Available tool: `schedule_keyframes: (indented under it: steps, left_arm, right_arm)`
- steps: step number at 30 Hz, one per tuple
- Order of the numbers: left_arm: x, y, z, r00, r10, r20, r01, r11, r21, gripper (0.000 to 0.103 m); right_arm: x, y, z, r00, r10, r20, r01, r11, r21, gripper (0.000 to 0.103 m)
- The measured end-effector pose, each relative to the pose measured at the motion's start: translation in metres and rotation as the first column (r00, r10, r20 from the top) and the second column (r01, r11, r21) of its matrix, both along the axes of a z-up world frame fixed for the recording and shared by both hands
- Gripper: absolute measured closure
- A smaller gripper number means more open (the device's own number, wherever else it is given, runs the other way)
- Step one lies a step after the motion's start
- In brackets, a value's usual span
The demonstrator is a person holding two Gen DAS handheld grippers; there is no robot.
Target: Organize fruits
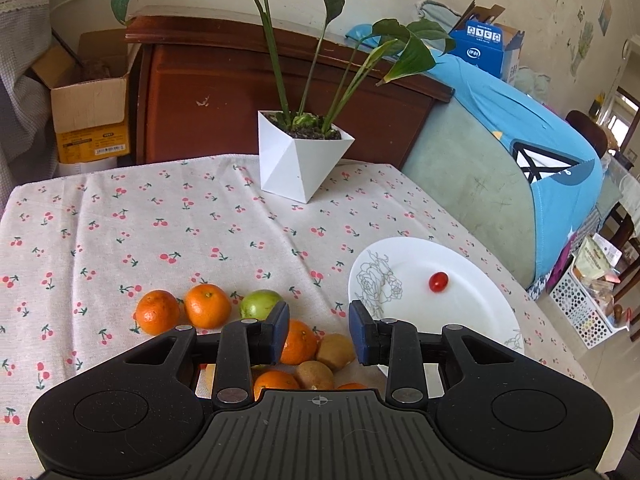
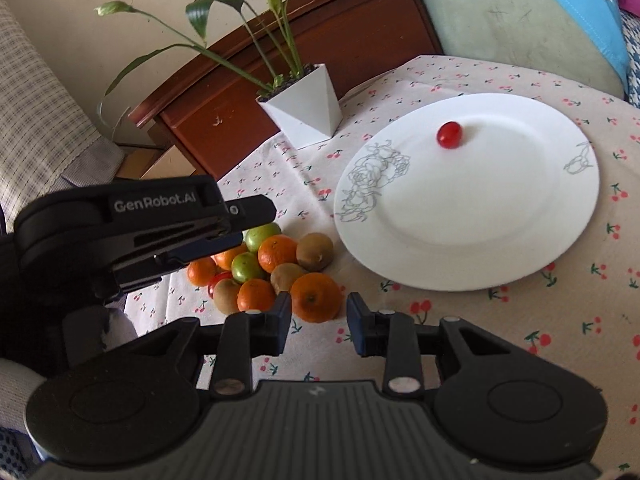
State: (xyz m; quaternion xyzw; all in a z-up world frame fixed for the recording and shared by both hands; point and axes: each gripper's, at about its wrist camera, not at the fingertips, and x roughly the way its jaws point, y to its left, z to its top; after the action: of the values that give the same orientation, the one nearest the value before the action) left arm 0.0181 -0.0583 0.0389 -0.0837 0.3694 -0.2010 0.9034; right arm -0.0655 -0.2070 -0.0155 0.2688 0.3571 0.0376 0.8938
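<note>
A heap of fruit lies on the cherry-print cloth: oranges, a green fruit and brown kiwis. My left gripper hovers over the heap, open, with nothing between its pads. In the right wrist view the same heap shows an orange just beyond my right gripper, which is open and empty. The left gripper reaches in from the left above the heap. To the right, a white plate holds one cherry tomato.
A white angular plant pot stands at the table's far side, its leaves arching overhead. Behind it are a dark wooden cabinet and a cardboard box. A padded seat with blue cloth borders the table's right edge.
</note>
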Motion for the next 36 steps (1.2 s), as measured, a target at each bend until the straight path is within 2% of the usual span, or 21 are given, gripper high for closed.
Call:
schedule_keyframes:
  steps: [4, 7, 10, 16, 18, 23, 25, 27, 30, 33, 36]
  left_arm:
    - [0.000, 0.003, 0.000, 1.000, 0.010, -0.004, -0.010, 1.000, 0.006, 0.072]
    - [-0.002, 0.004, 0.000, 1.000, 0.014, -0.003, -0.014, 1.000, 0.020, 0.072]
    - [-0.004, 0.010, 0.002, 1.000, 0.028, -0.009, -0.028, 0.999, 0.024, 0.072]
    - [-0.008, 0.028, 0.008, 0.997, 0.073, -0.016, -0.071, 0.996, 0.062, 0.072]
    - [-0.011, 0.036, 0.008, 0.996, 0.086, -0.036, -0.083, 0.994, 0.074, 0.066]
    - [-0.022, 0.047, -0.004, 0.991, 0.075, -0.112, -0.062, 0.991, 0.121, 0.066]
    - [-0.025, 0.047, -0.007, 0.988, 0.059, -0.140, -0.040, 0.990, 0.134, 0.066]
    - [-0.025, 0.048, -0.005, 0.989, 0.048, -0.143, -0.025, 0.987, 0.162, 0.066]
    - [-0.022, 0.048, 0.003, 0.987, 0.029, -0.159, 0.000, 0.984, 0.179, 0.059]
    - [-0.017, 0.044, 0.016, 0.992, -0.012, -0.125, 0.040, 0.975, 0.219, 0.056]
    - [-0.005, 0.047, 0.025, 0.994, -0.003, -0.113, 0.023, 0.983, 0.179, 0.056]
  right_arm:
    - [0.003, 0.008, -0.002, 1.000, 0.001, 0.022, 0.000, 0.999, -0.046, 0.065]
    - [0.005, 0.011, -0.001, 1.000, 0.004, 0.027, -0.002, 0.997, -0.078, 0.072]
    - [0.003, 0.009, 0.005, 0.999, -0.011, 0.041, 0.014, 0.997, -0.081, 0.072]
    - [-0.008, -0.004, 0.028, 0.987, -0.109, 0.118, 0.121, 0.987, -0.103, 0.072]
    - [-0.009, -0.014, 0.028, 0.980, -0.170, 0.106, 0.180, 0.979, -0.095, 0.072]
    - [-0.007, -0.032, 0.014, 0.963, -0.269, 0.033, 0.270, 0.962, -0.043, 0.069]
    - [-0.007, -0.035, 0.013, 0.956, -0.291, 0.031, 0.291, 0.956, -0.031, 0.069]
    - [-0.008, -0.036, 0.015, 0.956, -0.293, 0.033, 0.294, 0.955, -0.041, 0.069]
    - [-0.013, -0.035, 0.017, 0.957, -0.290, 0.009, 0.290, 0.955, -0.052, 0.068]
    - [-0.016, -0.036, 0.023, 0.957, -0.287, -0.032, 0.286, 0.957, -0.053, 0.068]
    - [-0.014, -0.036, 0.032, 0.964, -0.248, -0.096, 0.245, 0.969, -0.042, 0.061]
